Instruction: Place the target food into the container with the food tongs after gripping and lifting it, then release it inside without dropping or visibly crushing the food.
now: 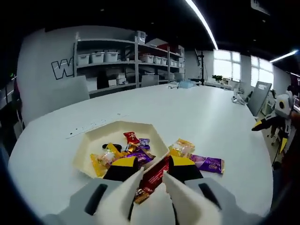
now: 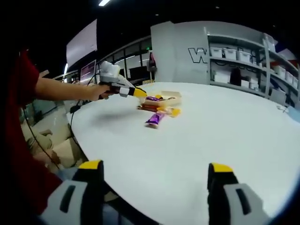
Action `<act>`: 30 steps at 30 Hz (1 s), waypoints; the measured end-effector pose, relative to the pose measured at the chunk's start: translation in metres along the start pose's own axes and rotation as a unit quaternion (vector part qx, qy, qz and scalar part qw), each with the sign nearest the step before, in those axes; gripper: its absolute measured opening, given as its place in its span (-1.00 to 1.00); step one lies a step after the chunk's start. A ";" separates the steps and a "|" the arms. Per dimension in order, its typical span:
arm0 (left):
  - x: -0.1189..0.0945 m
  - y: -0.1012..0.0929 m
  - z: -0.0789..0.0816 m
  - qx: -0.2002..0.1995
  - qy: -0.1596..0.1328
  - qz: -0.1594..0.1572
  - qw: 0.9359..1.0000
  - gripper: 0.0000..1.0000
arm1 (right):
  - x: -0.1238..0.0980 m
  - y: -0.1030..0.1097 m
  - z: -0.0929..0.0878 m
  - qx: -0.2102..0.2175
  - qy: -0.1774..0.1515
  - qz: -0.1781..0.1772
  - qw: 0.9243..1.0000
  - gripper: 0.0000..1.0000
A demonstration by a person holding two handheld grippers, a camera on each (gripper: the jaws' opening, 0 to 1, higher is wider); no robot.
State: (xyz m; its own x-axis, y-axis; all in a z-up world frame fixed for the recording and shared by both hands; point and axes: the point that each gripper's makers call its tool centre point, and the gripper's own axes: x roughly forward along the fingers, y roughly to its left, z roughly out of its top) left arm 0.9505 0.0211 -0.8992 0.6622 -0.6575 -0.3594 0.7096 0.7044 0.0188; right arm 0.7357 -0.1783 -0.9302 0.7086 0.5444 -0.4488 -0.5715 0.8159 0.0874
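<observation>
A cream six-sided tray [image 1: 96, 138] holds several wrapped snacks. My left gripper [image 1: 153, 165] hangs just in front of it, jaws apart. A long red wrapped bar [image 1: 152, 180] lies in the gap between them; I cannot tell whether they touch it. Beside the tray, a yellow snack [image 1: 181, 147] and a purple packet [image 1: 209, 164] lie on the white table [image 1: 206, 117]. The right gripper view shows the left gripper [image 2: 138, 93] over the tray [image 2: 171, 96], with the red bar [image 2: 147, 108], the yellow snack [image 2: 173, 111] and the purple packet [image 2: 154, 117] below. My right gripper [image 2: 155, 171] is open and holds nothing, far from the snacks.
The round white table stretches wide around the tray. Shelves with white bins [image 1: 112, 58] stand at the back wall. A person's arm [image 2: 65, 89] with a red sleeve holds the left gripper. The right gripper [image 1: 263, 124] shows at the table's right edge.
</observation>
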 end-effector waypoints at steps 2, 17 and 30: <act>-0.002 0.000 0.002 0.019 -0.014 0.001 1.000 -0.51 | 0.001 0.001 0.000 0.000 0.000 0.001 1.000 0.81; -0.009 0.008 -0.022 0.007 -0.016 0.030 0.999 -0.50 | 0.003 0.003 -0.002 -0.004 0.005 0.004 1.000 0.82; -0.011 0.005 -0.029 0.017 -0.007 0.031 0.999 -0.49 | 0.002 0.004 -0.003 -0.007 0.009 0.006 1.000 0.81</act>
State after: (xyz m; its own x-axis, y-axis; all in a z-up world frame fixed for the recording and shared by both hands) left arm 0.9395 0.0393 -0.9225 0.7083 -0.6168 -0.3432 0.6749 0.7343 0.0731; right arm 0.7341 -0.1747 -0.9339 0.6948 0.5499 -0.4635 -0.5852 0.8069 0.0801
